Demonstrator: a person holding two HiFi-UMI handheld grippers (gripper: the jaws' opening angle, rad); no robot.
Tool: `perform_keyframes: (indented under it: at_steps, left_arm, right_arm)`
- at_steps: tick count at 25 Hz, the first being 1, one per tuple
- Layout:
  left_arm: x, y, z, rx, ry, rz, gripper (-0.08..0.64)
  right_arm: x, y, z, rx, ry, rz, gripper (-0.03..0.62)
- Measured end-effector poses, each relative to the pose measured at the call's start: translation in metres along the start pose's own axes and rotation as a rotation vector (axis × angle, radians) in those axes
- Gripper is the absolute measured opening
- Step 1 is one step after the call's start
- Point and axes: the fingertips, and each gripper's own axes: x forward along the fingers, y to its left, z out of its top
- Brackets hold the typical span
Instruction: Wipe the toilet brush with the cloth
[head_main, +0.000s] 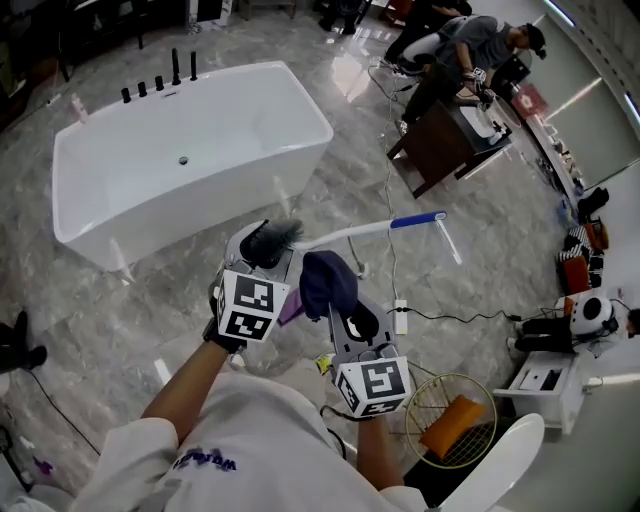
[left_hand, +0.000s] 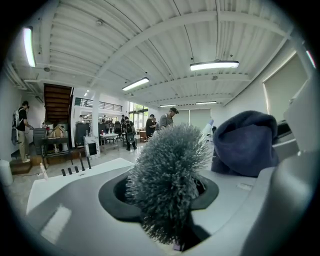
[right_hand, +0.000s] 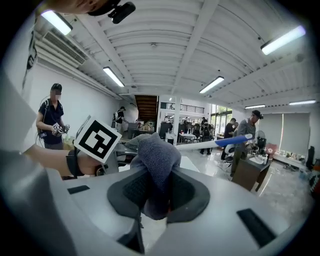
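The toilet brush has a grey bristle head (head_main: 272, 239) and a white handle (head_main: 365, 231) with a blue end (head_main: 418, 218), held level and pointing right. My left gripper (head_main: 262, 252) is shut on it at the bristle head (left_hand: 167, 175), which fills the space between the jaws in the left gripper view. My right gripper (head_main: 333, 297) is shut on a dark blue cloth (head_main: 327, 281), bunched between its jaws (right_hand: 154, 165). The cloth (left_hand: 245, 142) sits just right of the bristles and below the handle (right_hand: 210, 144). I cannot tell if it touches the brush.
A white bathtub (head_main: 190, 150) stands ahead on the marble floor. A wire basket (head_main: 432, 402) with an orange cloth is at the lower right, beside a white unit (head_main: 545, 385). A power strip (head_main: 400, 316) and cable lie on the floor. People work at a wooden vanity (head_main: 445, 140).
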Motion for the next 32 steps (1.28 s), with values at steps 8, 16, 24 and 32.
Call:
perform_keyframes:
  at_steps: [8,16,24,32]
  left_arm:
    - [-0.004,-0.017,-0.014,0.027,0.035,0.026,0.192]
    - [-0.029,-0.014,-0.018,0.001,0.050,-0.013,0.192]
    - [-0.042,-0.014,-0.029,0.015,0.045,-0.070,0.192]
    - [-0.050,-0.011,-0.029,0.107,0.040,-0.064,0.192]
  right_arm:
    - [0.017,-0.011,0.023,0.275,-0.072,-0.047,0.075]
    - [0.037,0.032,0.025,-0.415,0.005,-0.172,0.235]
    - [0.046,0.060,0.015,-0.736,0.042,-0.090,0.231]
    - [0.043,0.055,0.008,-0.505,0.016,0.037,0.189]
